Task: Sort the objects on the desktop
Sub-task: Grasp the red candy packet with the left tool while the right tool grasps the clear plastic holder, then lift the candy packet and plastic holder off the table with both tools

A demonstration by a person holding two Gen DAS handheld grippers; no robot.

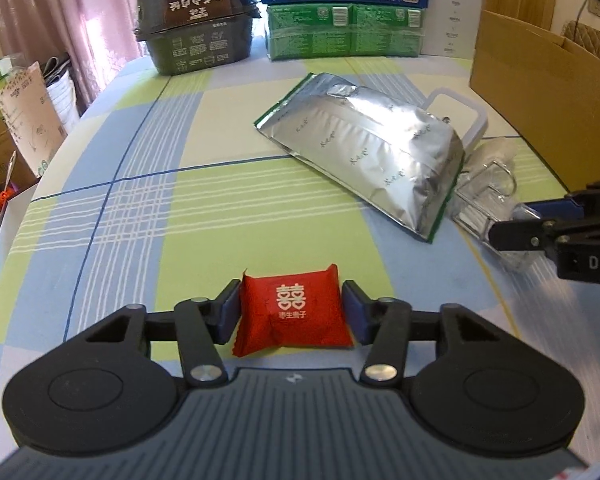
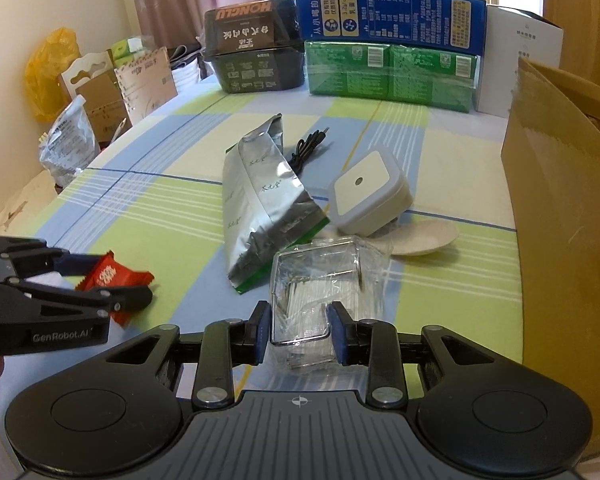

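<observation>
Two grasps live: left gripper (image 1: 291, 312) pinching red candy packet (image 1: 292, 309); right gripper (image 2: 298, 334) clamped on clear plastic box (image 2: 320, 284); slick walls may slip, nudging foil pouch (image 2: 260, 208).

On the black plastic lidded food box (image 1: 198, 20) at the far end of the table we read "HONGLU" upside down, with Chinese characters beneath it too inverted for us to make out. The small red foil sweet packet (image 1: 292, 312) carries a white double-happiness sign 囍 with smaller characters under it that we read as 枣生贵子. We read "GenRobot.AI" on the black body of the left gripper (image 2: 112, 280), and the letters "DAS", cut off by the frame edge, on the right gripper (image 1: 540, 220).
</observation>
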